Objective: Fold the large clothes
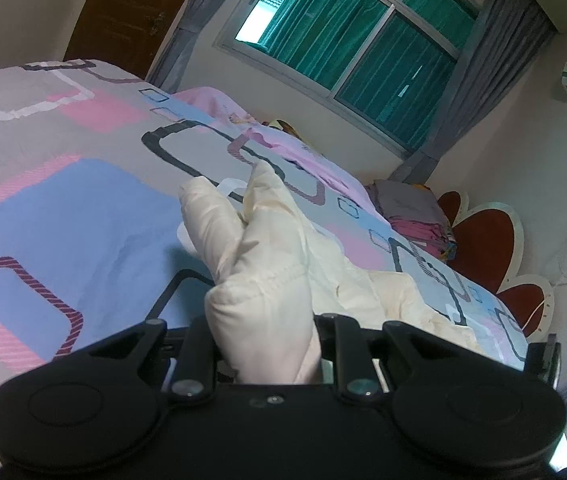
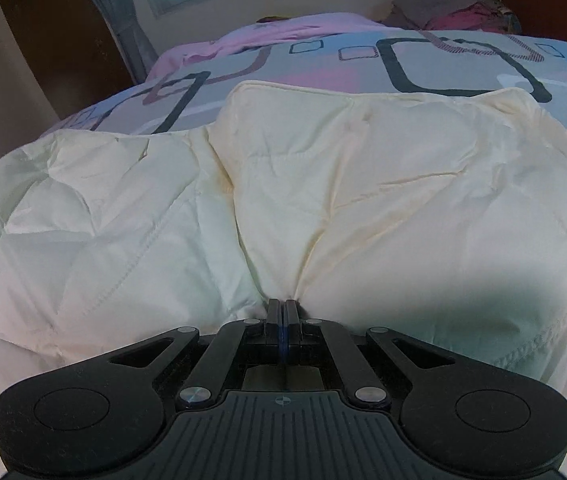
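Looks about midway: the cream quilted garment lies partly doubled over on the patterned bed cover, left gripper clamped round a lifted corner, right gripper pinched tight on a crease, more folds probably left.

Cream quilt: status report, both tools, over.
Left tool shut on cream quilt, corner lifted. Right tool shut on quilt fold. Quilt lies on patterned bedspread. Nothing obstructing.
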`<state>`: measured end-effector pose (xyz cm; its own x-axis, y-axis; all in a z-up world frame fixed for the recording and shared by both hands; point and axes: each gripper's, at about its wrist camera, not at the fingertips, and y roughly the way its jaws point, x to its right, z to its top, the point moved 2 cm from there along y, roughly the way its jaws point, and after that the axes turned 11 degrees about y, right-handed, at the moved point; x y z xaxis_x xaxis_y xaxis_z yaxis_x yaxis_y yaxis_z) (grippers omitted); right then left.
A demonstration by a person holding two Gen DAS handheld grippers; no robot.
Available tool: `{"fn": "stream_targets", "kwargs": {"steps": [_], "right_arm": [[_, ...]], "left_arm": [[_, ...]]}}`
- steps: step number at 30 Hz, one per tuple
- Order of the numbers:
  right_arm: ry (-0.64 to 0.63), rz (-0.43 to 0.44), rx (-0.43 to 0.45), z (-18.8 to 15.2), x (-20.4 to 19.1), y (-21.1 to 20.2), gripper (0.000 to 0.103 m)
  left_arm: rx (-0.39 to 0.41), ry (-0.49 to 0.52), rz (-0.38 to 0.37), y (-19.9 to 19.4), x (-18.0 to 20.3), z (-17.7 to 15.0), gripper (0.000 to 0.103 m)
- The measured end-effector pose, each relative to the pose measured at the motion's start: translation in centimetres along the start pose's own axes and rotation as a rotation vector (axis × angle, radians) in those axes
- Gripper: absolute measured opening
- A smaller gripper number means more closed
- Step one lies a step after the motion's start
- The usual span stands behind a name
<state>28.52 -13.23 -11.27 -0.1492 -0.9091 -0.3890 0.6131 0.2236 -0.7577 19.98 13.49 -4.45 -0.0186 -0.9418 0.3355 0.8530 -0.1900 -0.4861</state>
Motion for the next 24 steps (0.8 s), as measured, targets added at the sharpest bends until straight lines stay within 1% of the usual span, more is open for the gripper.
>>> {"fn": "stream_targets", "kwargs": {"steps": [3,5,7,8,10,12,15,17,18,19,21,22,23,24], "right_arm": [[-0.011,-0.002,-0.005,0.1,0.0,0.1,0.000],[0.021,0.005,0.000,0.4,0.0,-1.0,0.000],[0.042,0.064,0.073,0.4,0.2,-3.7,0.000],[0.034,0.073,0.081,0.3,0.4,-4.6,0.000],[0.029,0.071,0.084,-0.2,1.7,-6.2,0.000],[0.017,0.035,0.084,-0.8,3.7,-7.5,0.000],[0.025,0.043,0.070,-1.3,7.1,-9.0,0.000],[0.052,0.082,0.026,-1.3,8.6,-8.7,0.000],[0.109,0.126,-0.005,-1.1,9.7,-8.0,0.000],[0.142,0.153,-0.022,-1.0,10.4,-7.3,0.000],[0.207,0.202,-0.054,-0.3,11.7,-6.7,0.000],[0.247,0.239,-0.035,0.2,12.4,-7.5,0.000],[0.261,0.267,0.018,0.7,13.1,-8.8,0.000],[0.247,0.267,0.072,1.2,13.8,-10.3,0.000]], "left_arm": [[0.008,0.029,-0.005,-0.3,0.9,0.5,0.019],[0.013,0.057,-0.007,-0.6,1.8,0.9,0.019],[0.018,0.097,-0.006,-1.0,3.1,1.6,0.019],[0.018,0.118,-0.002,-1.3,3.9,1.9,0.019],[0.026,0.166,0.002,-1.8,5.8,2.5,0.019],[0.040,0.243,0.007,-2.3,8.3,3.1,0.019],[0.060,0.341,0.012,-2.8,12.2,3.2,0.019],[0.057,0.408,-0.003,-2.8,15.3,2.9,0.019],[0.055,0.429,-0.018,-2.7,16.6,2.7,0.019],[0.053,0.463,-0.041,-2.6,18.4,2.3,0.019],[0.041,0.532,-0.064,-2.0,21.7,1.3,0.019],[0.034,0.556,-0.075,-1.6,23.2,0.8,0.019],[0.025,0.578,-0.088,-1.1,24.6,0.3,0.019],[0.012,0.597,-0.100,-0.5,25.8,-0.2,0.019]]}}
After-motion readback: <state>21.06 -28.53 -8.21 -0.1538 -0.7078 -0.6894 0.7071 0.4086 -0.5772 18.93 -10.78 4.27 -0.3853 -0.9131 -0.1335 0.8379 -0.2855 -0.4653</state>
